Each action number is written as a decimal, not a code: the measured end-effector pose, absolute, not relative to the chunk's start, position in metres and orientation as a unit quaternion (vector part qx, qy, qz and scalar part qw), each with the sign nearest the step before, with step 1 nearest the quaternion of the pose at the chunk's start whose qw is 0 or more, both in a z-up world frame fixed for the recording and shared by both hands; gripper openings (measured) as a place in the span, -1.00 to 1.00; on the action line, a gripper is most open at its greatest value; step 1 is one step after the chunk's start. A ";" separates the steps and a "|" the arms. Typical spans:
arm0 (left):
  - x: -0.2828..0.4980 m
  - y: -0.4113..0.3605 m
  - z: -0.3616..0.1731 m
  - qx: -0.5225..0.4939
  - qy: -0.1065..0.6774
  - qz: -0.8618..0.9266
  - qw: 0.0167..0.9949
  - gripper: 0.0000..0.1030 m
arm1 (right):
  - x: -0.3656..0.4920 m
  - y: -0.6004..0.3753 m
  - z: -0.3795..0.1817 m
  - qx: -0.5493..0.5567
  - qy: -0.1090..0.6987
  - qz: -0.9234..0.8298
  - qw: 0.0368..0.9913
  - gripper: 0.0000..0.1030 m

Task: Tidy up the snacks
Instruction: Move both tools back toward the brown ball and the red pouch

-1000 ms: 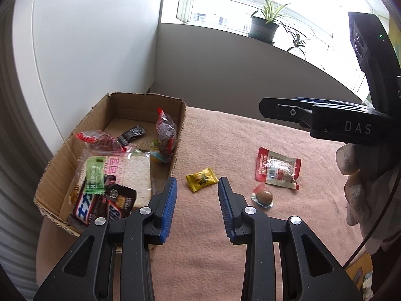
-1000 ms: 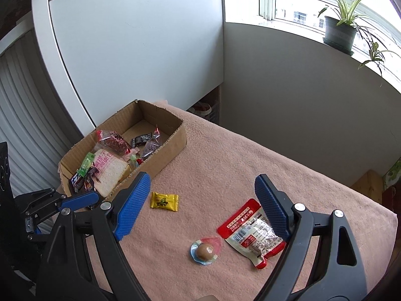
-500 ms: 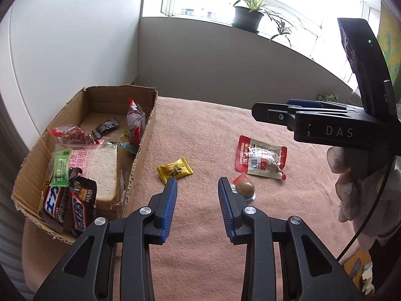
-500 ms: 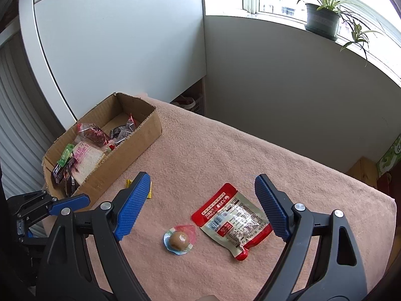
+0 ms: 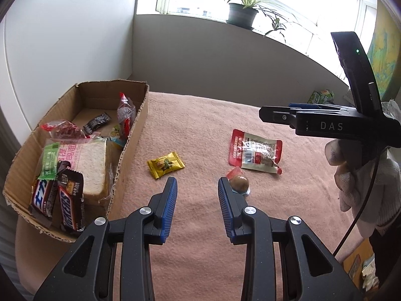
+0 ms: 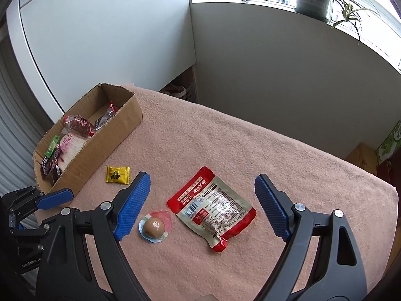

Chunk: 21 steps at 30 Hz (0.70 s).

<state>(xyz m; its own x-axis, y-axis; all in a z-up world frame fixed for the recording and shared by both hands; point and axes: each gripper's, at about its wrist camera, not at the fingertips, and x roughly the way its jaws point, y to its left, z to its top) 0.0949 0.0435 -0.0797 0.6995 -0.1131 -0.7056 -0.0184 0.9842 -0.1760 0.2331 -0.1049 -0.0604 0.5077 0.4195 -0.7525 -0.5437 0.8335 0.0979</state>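
Note:
A cardboard box (image 5: 135, 125) (image 6: 117, 135) at the left holds bread, chocolate bars and small packets. On the pink cloth lie a yellow candy (image 5: 165, 165) (image 6: 117, 174), a red-and-clear pouch (image 5: 255, 150) (image 6: 213, 205) and a wrapped brown egg (image 5: 239, 182) (image 6: 154, 227). My left gripper (image 5: 197, 188) is open and empty, above the cloth between candy and egg. My right gripper (image 6: 202, 188) is open wide and empty, hovering over the pouch; it also shows in the left wrist view (image 5: 300, 118).
A grey wall backs the table, with potted plants (image 5: 241, 12) on the windowsill. A white cabinet (image 6: 100, 37) stands behind the box. Cloth-covered table edge (image 6: 376, 188) drops off at the right. Boxes sit on the floor at the right.
Both grippers moved rightward away from the box and closer to the loose snacks. The right gripper now hovers nearer the pouch. Both stayed open and empty.

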 end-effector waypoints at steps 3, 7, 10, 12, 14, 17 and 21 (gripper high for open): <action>0.095 0.042 -0.083 -0.084 0.391 -0.029 0.916 -0.38 | 0.233 -0.106 -0.067 -0.066 0.419 0.280 0.861 0.70; 0.101 0.039 -0.087 -0.078 0.396 -0.038 0.914 -0.38 | 0.229 -0.108 -0.077 -0.077 0.417 0.257 0.868 0.70; 0.110 0.032 -0.093 -0.072 0.406 -0.052 0.910 -0.38 | 0.228 -0.113 -0.081 -0.069 0.419 0.251 0.870 0.70; 0.115 0.026 -0.098 -0.066 0.414 -0.054 0.906 -0.38 | 0.230 -0.117 -0.081 -0.057 0.420 0.253 0.870 0.70; 0.119 0.019 -0.102 -0.063 0.420 -0.060 0.903 -0.38 | 0.230 -0.116 -0.081 -0.061 0.421 0.254 0.869 0.70; 0.123 0.009 -0.107 -0.060 0.426 -0.063 0.900 -0.38 | 0.228 -0.114 -0.079 -0.071 0.417 0.259 0.868 0.70; 0.126 0.000 -0.109 -0.059 0.427 -0.063 0.900 -0.38 | 0.226 -0.112 -0.076 -0.081 0.413 0.266 0.867 0.70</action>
<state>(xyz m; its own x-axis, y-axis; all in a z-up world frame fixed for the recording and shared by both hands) 0.1264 0.0001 -0.1087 0.6271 -0.1639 -0.7615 0.0636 0.9851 -0.1596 0.2257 -0.1122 -0.0762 0.5166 0.3944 -0.7600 -0.5282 0.8454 0.0796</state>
